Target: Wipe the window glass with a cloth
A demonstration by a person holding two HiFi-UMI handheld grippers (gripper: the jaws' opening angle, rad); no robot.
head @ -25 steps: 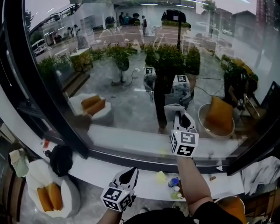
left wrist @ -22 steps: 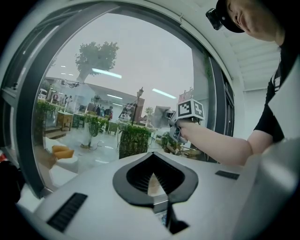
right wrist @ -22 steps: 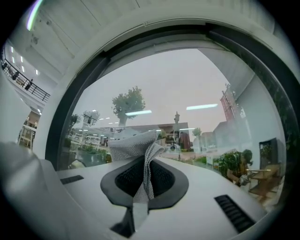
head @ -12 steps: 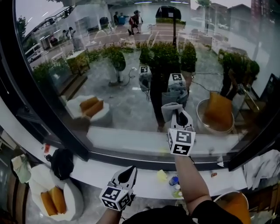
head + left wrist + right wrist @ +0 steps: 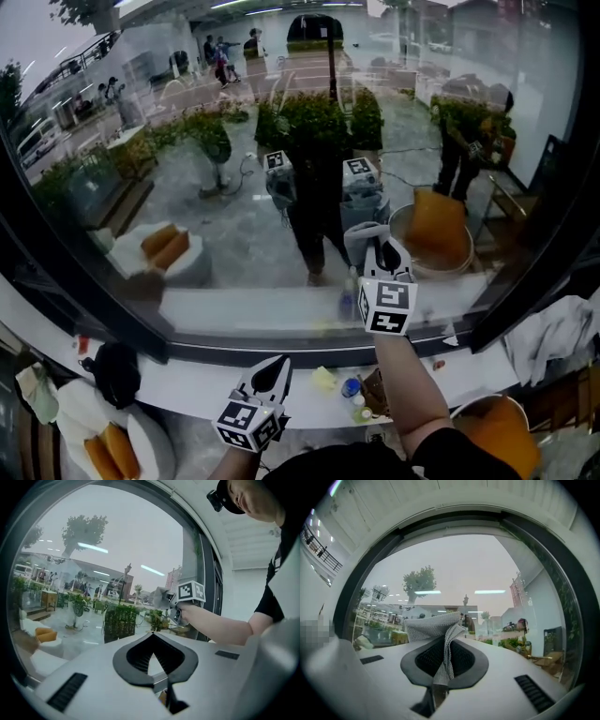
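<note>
Head view: right gripper (image 5: 382, 251) raised at the window glass (image 5: 234, 141), grey cloth (image 5: 362, 234) bunched at its tip; contact with the pane not clear. Left gripper (image 5: 279, 367) low, over the white sill (image 5: 187, 380).

Left gripper view: jaws pressed together, nothing between them. The cloth (image 5: 160, 597) sits well ahead, at the right gripper (image 5: 172, 605).

Right gripper view: jaws pinching the cloth (image 5: 436, 627); a narrow fold runs down between them, and the rest fans out above the tips.
</note>
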